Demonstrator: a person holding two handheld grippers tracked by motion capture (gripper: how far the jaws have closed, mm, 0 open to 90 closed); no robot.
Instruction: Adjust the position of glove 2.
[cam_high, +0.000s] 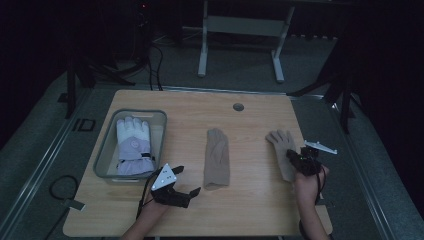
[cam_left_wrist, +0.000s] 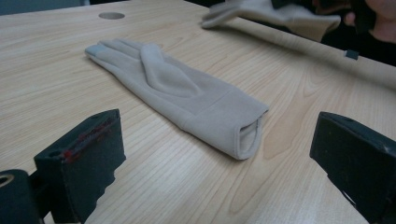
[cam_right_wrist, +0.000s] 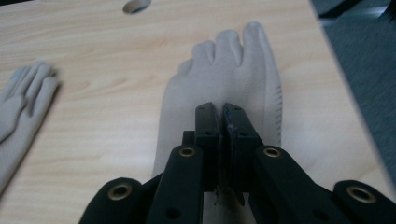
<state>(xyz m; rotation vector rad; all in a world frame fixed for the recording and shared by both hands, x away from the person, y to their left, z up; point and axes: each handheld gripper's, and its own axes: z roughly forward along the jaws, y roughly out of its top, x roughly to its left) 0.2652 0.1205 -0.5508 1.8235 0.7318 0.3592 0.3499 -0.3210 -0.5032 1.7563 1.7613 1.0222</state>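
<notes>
Left gripper (cam_high: 186, 181): lower centre-left of the high view, above the desk (cam_high: 250, 205); its fingers (cam_left_wrist: 81, 158) stand wide apart, released, holding nothing.
Middle glove (cam_high: 217, 159): beige, flat on the desk at frame centre, cuff toward the bottom edge; in the left gripper view its open cuff lies between and just beyond the spread fingers, not touching them.
Right gripper (cam_high: 295, 156): lower right of the high view; fingers (cam_right_wrist: 208, 135) clenched on the right glove.
Right glove (cam_high: 281, 145): beige, at the right of the desk near its edge, fingertips pointing to the top of the frame.
Tray (cam_high: 103, 159): grey, left side of the desk, holding a white-and-lilac ski glove (cam_high: 133, 146).
</notes>
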